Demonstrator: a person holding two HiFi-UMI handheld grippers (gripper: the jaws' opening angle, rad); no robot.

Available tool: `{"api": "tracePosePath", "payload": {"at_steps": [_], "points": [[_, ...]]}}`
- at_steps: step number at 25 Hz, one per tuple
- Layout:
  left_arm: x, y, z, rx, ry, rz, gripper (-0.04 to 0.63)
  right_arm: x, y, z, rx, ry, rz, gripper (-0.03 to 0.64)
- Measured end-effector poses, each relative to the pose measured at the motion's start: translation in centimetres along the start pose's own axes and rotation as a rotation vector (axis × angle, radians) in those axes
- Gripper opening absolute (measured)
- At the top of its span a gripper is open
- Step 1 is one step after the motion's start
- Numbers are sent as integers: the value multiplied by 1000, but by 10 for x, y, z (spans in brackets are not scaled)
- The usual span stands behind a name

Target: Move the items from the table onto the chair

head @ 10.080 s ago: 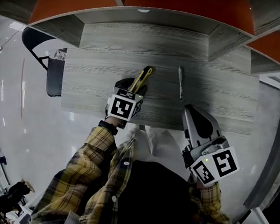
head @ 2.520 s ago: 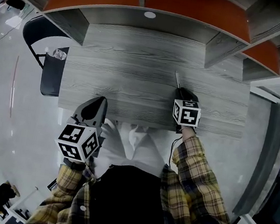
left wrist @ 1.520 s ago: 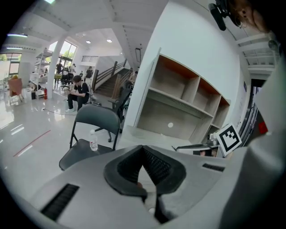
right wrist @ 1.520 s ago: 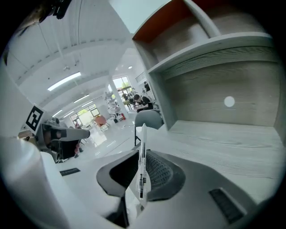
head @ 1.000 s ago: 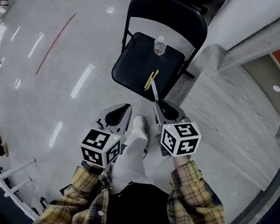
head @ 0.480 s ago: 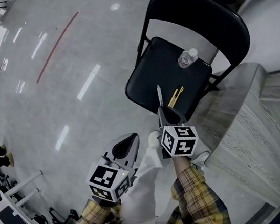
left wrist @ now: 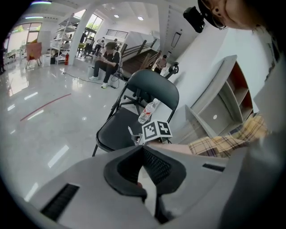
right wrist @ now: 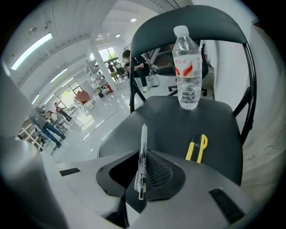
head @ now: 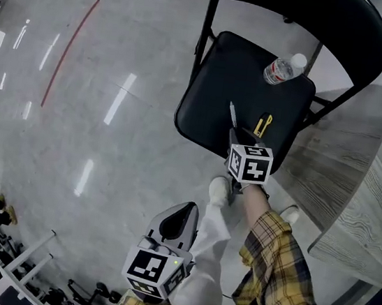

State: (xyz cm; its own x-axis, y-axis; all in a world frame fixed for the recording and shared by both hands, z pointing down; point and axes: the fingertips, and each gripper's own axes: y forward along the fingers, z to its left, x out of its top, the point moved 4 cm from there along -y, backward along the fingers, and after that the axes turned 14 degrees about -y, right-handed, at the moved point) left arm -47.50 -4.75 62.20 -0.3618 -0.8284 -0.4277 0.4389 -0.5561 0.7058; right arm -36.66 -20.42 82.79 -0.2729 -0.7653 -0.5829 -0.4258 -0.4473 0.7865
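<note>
The right arm, in a yellow plaid sleeve (head: 272, 251), is reaching out over the front edge of the chair (head: 221, 89), and the right tool (head: 235, 137) is pinching a clear pen (head: 232, 112) between its pads, the pen's tip pointing ahead over the black seat. In the right gripper view the pen is standing nearly straight up in the jaws, clamped near its lower end. The left arm is hanging back, close to the body, with the left tool (head: 181, 214) hovering above the shiny floor (head: 76, 118), well apart from the chair; its jaws are pressed together with nothing between them. Counting up: two tools, one pen, one water bottle (head: 282, 68), one yellow utility knife (head: 262, 125), one chair. The seat is carrying two things: the bottle is standing upright toward the backrest, and the knife is lying flat nearer the front, just beside the right tool. The grey tabletop (head: 346, 177) is sitting to the right of the chair.
</note>
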Motion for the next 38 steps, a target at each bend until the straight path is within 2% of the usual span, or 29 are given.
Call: {"api": "tracePosePath", "payload": {"at_steps": [3, 8, 15, 19, 22, 24, 29, 32, 35, 38], "points": [[-4, 1, 9, 7, -11, 7, 3, -5, 18, -1, -1, -4, 51, 63], [-6, -2, 10, 9, -31, 9, 3, -13, 30, 3, 50, -1, 115, 64], [0, -9, 2, 2, 22, 20, 3, 2, 7, 2, 30, 32, 4, 66], [9, -18, -12, 3, 48, 7, 3, 10, -28, 17, 77, 85, -42, 66], [22, -29, -31, -1, 67, -20, 3, 19, -71, 37, 142, 151, -88, 64], [38, -38, -51, -13, 94, -52, 4, 28, -107, 54, 198, 156, -119, 66], [76, -69, -117, -62, 157, -135, 3, 44, -218, 99, 335, 74, -188, 65], [81, -82, -163, -114, 197, -158, 3, 44, -288, 103, 389, 5, -237, 65], [70, -88, -217, -190, 259, -145, 3, 32, -355, 85, 393, -32, -272, 64], [40, -86, -277, -280, 322, -98, 3, 9, -426, 39, 315, 10, -318, 64]]}}
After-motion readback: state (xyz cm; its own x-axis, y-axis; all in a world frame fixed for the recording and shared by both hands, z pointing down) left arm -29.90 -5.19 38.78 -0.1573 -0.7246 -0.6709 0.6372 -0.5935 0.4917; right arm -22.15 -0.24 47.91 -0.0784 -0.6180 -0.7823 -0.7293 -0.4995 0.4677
